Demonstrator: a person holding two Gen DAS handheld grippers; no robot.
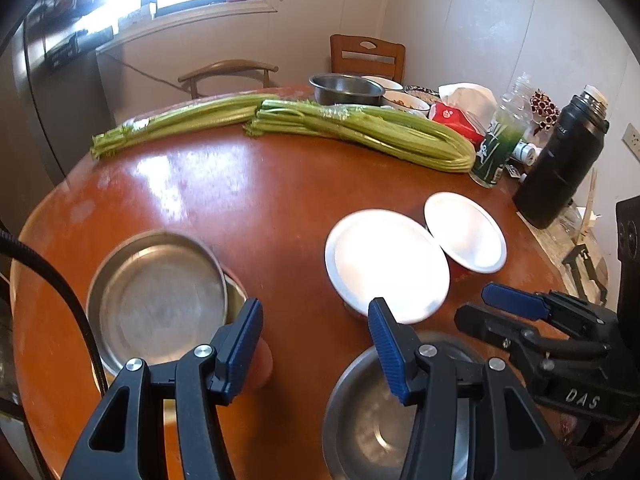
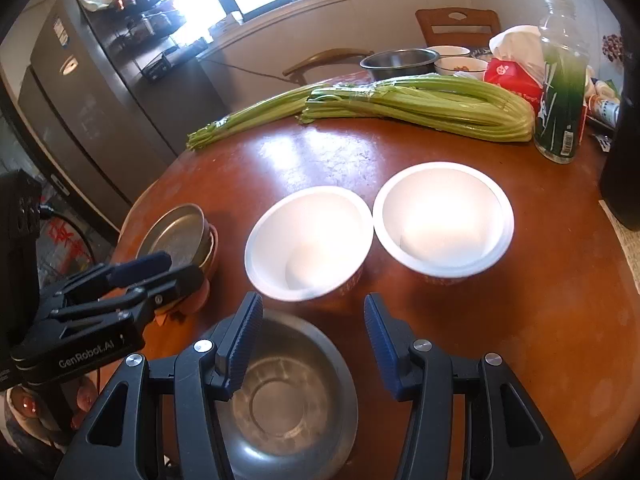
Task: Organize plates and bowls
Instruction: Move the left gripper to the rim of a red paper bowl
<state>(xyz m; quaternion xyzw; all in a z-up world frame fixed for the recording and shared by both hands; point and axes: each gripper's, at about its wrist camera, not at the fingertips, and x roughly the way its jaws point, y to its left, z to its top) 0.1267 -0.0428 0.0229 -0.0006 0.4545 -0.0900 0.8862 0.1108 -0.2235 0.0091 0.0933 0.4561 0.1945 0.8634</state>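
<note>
Both my claws, left (image 1: 316, 344) and right (image 2: 312, 344), gape empty; lower-centre steel bowl (image 2: 288, 400) could skid if pinched carelessly.

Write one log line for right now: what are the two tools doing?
left tool: open, empty | right tool: open, empty, above steel bowl | white bowls: side by side, unstacked | metal pan stack: untouched

The left gripper (image 1: 316, 344) is showing black angular arms, silver round screws and blue ribbed fingers (image 1: 386, 344). The right gripper (image 2: 314, 340) is looking the same, with blue ribbed fingers (image 2: 244, 340). White lettering is showing on each black body, and a black cable (image 1: 52, 280) is curving beside the left one.
</note>
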